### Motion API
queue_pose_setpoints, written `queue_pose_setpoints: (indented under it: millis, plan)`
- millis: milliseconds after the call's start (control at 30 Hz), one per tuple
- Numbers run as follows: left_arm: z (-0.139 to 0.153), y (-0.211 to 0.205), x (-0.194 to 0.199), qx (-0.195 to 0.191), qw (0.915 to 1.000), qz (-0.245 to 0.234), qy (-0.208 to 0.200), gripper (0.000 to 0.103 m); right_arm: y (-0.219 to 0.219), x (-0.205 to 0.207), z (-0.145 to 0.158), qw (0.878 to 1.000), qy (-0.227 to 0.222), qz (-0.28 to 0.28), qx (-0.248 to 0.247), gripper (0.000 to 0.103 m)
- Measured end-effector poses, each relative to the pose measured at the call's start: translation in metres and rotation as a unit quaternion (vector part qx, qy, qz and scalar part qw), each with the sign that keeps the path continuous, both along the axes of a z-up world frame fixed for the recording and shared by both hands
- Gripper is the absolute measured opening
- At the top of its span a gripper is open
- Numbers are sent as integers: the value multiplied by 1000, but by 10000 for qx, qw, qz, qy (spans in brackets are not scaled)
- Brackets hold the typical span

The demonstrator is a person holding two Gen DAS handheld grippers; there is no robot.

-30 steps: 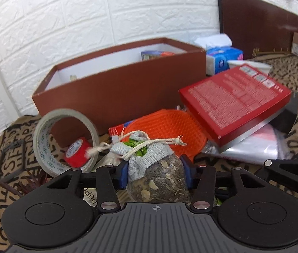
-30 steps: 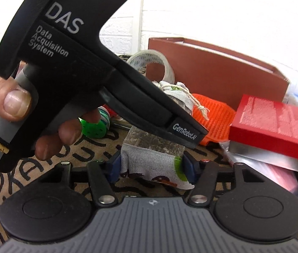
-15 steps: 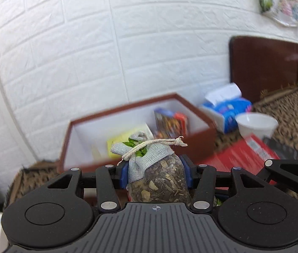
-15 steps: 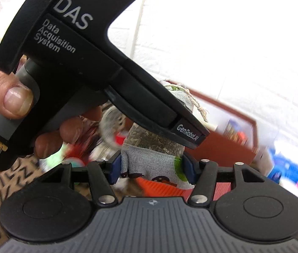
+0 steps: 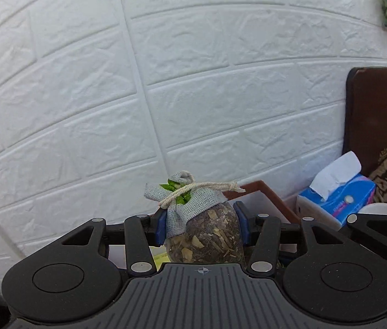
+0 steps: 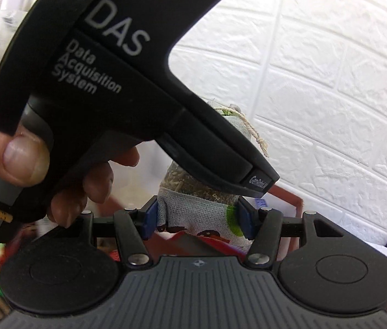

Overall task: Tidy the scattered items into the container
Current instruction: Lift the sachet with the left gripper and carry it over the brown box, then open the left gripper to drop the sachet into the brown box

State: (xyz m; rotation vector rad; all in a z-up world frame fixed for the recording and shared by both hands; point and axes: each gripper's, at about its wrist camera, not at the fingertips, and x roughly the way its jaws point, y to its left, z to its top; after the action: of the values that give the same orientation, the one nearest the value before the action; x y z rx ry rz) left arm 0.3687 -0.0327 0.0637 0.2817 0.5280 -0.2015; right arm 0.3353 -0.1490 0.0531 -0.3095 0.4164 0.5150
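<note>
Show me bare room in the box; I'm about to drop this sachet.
Bare white shows inside the box at its far right corner, along its brown rim. A yellow packet lies below the sachet. Tissues crowd outside the rim. The rest is hidden.

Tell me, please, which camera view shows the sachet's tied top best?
The left wrist view: the sachet faces the camera, its knotted string and green leaves in plain sight above the pads. In the right wrist view, the left hand-held gripper crosses in front and hides most of the top, leaving only the string's frayed end.
</note>
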Motion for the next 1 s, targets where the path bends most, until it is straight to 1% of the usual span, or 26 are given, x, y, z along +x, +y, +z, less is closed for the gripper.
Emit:
queue_pose_setpoints:
  millis: [133,333,400,433,500,533,600,633,667,700,733,800,867,1000]
  plan:
    - [-11,-4,29,-99,9998,31,164,50,-16,32,-6,9999,124,-35,24,63]
    - [-29,-10,54,-125,9992,73,360,50,-41,63,-21,9995,313,-51,96,63]
    - [-35,-10,59,-126,9988,125,463,50,-49,70,-24,9989,450,-50,132,65]
    - [-37,-10,61,-123,9985,151,503,50,-53,72,-25,9988,474,-75,130,70]
    - [-41,-9,62,-136,9981,207,569,50,-62,75,-26,9984,545,-58,119,70]
    - [-42,-8,62,-137,9979,229,595,50,-66,75,-26,9981,597,-56,125,73]
    - [-42,-7,58,-116,9979,267,575,50,-73,73,-24,9985,527,-149,89,83]
    - [-41,-6,56,-127,9979,307,549,51,-77,71,-22,9987,480,-160,82,86]
    - [-39,-4,54,-184,9977,349,542,52,-82,70,-21,9987,466,-194,103,88]
    - [-36,-2,53,-257,9973,376,578,51,-87,69,-19,9985,451,-284,121,95]
    - [-34,0,51,-272,9968,409,630,50,-91,68,-17,9984,426,-352,115,96]
    - [-32,1,48,-142,9964,540,631,50,-101,66,-13,9984,398,-398,96,96]
    - [-31,3,46,-42,9958,657,630,46,-110,64,-9,9980,367,-520,53,96]
    - [-24,8,36,-30,9957,757,528,44,-130,56,-3,9974,296,-661,13,96]
